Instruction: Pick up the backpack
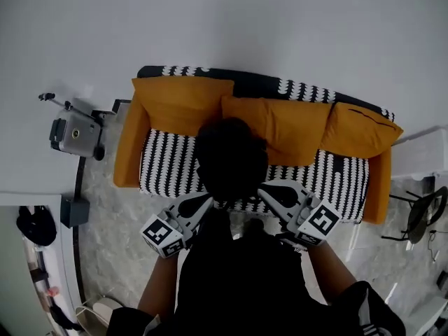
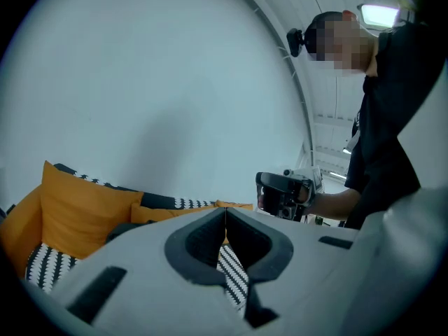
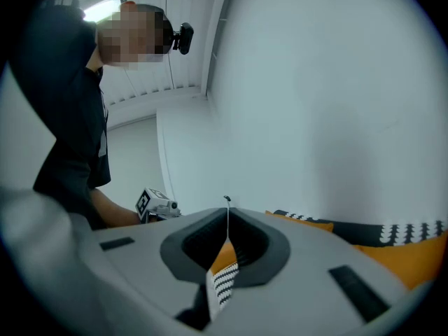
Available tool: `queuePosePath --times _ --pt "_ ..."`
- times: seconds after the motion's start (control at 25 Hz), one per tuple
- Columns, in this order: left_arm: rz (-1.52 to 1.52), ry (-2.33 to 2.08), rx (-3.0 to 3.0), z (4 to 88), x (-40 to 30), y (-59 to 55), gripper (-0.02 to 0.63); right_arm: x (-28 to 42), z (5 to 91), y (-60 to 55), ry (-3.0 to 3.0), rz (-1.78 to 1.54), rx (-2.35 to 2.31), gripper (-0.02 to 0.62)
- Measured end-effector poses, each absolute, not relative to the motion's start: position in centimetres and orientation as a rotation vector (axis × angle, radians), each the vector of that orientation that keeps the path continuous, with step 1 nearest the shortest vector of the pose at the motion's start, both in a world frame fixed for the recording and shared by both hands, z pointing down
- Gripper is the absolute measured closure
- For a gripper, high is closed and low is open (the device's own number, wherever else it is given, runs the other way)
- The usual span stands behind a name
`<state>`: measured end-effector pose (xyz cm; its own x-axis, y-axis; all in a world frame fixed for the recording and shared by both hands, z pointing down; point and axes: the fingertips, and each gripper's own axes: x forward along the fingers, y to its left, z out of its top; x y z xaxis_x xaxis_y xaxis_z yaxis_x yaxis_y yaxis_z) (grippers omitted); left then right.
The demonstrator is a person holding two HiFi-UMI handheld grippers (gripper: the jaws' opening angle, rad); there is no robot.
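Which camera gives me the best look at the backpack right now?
The head view: the backpack shows nearly whole on the sofa seat. The left gripper view shows only a dark sliver, probably its edge. The right gripper view shows none of it.

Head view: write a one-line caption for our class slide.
Left gripper and right gripper, both shut, near a black backpack on an orange-cushioned sofa.
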<state>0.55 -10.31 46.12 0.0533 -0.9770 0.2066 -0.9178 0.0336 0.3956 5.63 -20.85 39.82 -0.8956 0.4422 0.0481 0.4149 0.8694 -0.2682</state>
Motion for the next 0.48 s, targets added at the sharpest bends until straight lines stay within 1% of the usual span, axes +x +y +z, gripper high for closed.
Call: queuePosePath --times 0.32,0.48 --pt "-0.29 -1.9 1.891 47.5 -7.5 -9.8 0.583 -1.5 39.5 -19.2 -2.851 0.364 -0.63 0.568" --pt "-0.363 -1.865 1.888 48.6 -10.2 -9.6 0.583 -4.4 39.5 -18.3 -2.852 0.347 -0.594 0.568"
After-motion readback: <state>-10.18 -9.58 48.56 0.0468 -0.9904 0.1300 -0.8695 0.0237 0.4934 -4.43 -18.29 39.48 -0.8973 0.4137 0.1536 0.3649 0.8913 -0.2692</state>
